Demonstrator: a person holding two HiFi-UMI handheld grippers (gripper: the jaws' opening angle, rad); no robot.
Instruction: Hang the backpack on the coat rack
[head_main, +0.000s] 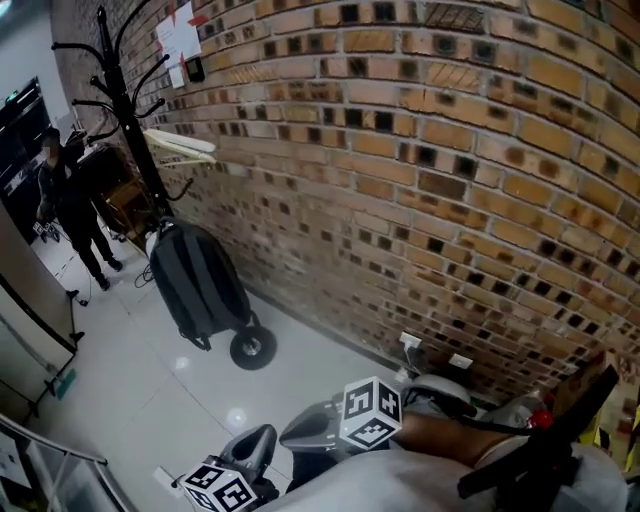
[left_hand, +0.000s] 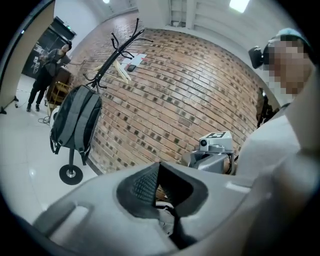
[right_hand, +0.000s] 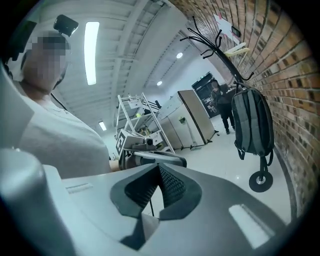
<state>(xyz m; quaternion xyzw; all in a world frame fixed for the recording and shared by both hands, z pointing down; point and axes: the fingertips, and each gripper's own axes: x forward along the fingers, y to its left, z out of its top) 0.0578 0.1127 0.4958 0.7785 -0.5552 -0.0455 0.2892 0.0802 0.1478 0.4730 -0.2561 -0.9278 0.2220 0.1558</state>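
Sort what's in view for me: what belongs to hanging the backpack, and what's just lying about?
Job:
backpack, already hanging on the coat rack
left gripper and right gripper, both with jaws shut and empty

Just about:
person standing in the background
papers on the brick wall
wall socket
cabinets

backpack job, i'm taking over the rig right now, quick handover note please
Left gripper: jaws shut, nothing between them.
Right gripper: jaws shut, empty too.
Both are held close to the operator's body, well clear of the rack.
Backpack: hanging on the coat rack by the brick wall, its bottom above the rack's round base.
Done: the hang looks complete.
Left: nothing obvious; maybe check that it hangs steady. A bystander stands beyond the rack.
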